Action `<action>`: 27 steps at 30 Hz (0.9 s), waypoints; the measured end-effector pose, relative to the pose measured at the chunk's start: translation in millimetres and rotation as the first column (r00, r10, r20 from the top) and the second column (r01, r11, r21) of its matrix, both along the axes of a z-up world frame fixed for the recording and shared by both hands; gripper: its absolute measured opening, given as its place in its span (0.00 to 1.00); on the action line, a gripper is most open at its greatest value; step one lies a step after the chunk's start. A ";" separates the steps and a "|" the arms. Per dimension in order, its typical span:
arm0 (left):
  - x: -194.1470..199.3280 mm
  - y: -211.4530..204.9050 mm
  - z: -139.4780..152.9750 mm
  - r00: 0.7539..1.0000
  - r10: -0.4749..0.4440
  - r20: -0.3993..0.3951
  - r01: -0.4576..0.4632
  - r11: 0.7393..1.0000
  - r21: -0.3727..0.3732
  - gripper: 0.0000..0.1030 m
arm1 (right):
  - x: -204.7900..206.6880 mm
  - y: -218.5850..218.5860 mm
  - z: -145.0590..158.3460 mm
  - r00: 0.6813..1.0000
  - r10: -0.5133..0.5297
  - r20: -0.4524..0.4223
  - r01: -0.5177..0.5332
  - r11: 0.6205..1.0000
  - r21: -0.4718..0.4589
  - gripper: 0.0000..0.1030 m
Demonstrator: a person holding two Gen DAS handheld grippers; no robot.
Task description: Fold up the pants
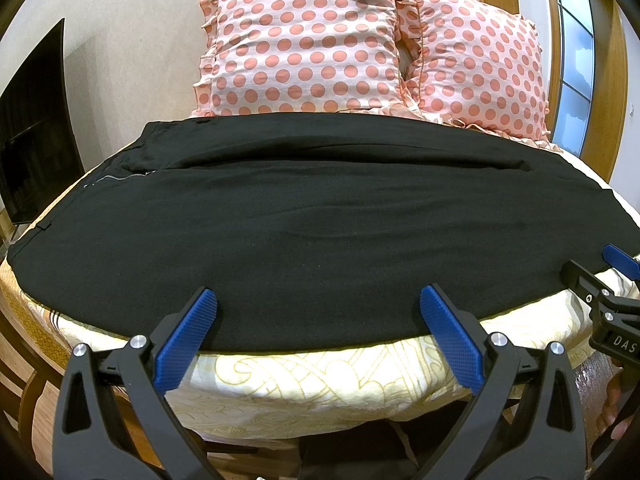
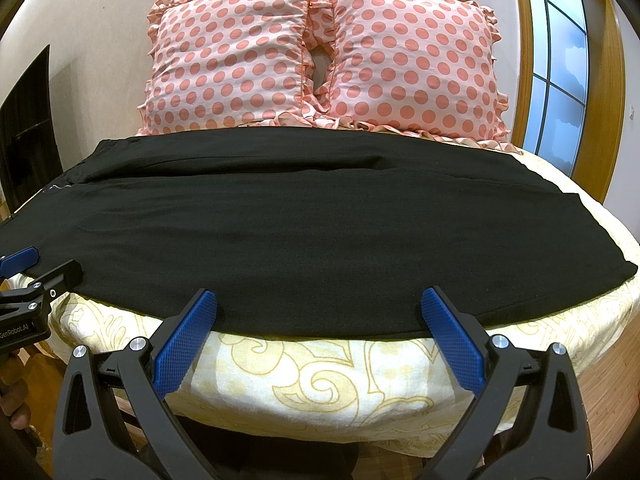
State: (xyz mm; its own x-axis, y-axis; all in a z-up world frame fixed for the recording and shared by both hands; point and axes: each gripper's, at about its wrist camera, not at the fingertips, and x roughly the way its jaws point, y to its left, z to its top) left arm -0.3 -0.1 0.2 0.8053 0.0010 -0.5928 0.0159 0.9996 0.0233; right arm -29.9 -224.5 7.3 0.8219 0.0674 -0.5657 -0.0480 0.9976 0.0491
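Black pants [image 1: 304, 216] lie flat across the bed, waistband and zipper [image 1: 120, 177] at the left, leg ends at the right; they also show in the right wrist view [image 2: 304, 232]. One leg lies along the far side, the other along the near side. My left gripper [image 1: 318, 304] is open and empty, its blue pads at the pants' near edge. My right gripper [image 2: 319, 305] is open and empty, at the near edge further right. Each gripper shows at the side of the other's view: the right one [image 1: 600, 276], the left one [image 2: 36, 272].
The bed has a cream sheet with yellow pattern [image 2: 320, 376]. Two pink polka-dot pillows [image 1: 308, 40] [image 2: 412, 64] stand behind the pants. A dark TV [image 1: 36, 136] is at the left, a window [image 2: 556, 80] at the right, wooden floor [image 2: 612, 392] below.
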 end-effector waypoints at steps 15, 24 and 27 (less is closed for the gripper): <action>8.7 1.1 5.7 0.997 -0.004 -0.076 0.004 1.000 -0.003 0.98 | 18.1 -12.3 6.0 0.996 0.058 -0.066 -0.055 0.997 0.057 0.99; 50.6 41.8 54.2 0.997 0.074 -0.012 -0.075 0.992 -0.106 0.98 | 116.0 -169.6 84.8 0.950 -0.282 -0.131 0.308 0.913 0.268 0.99; 77.8 47.3 62.1 0.993 0.114 -0.006 -0.114 0.991 -0.073 0.98 | 175.6 -219.9 79.8 0.882 -0.391 -0.264 0.458 0.845 0.277 0.99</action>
State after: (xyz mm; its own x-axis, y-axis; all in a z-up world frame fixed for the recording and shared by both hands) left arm 77.5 47.2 62.3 0.8015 0.0494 -0.5960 -0.0986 0.9939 -0.0503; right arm 145.7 -444.4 87.0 0.6907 -0.0584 -0.7208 0.4197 0.8440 0.3339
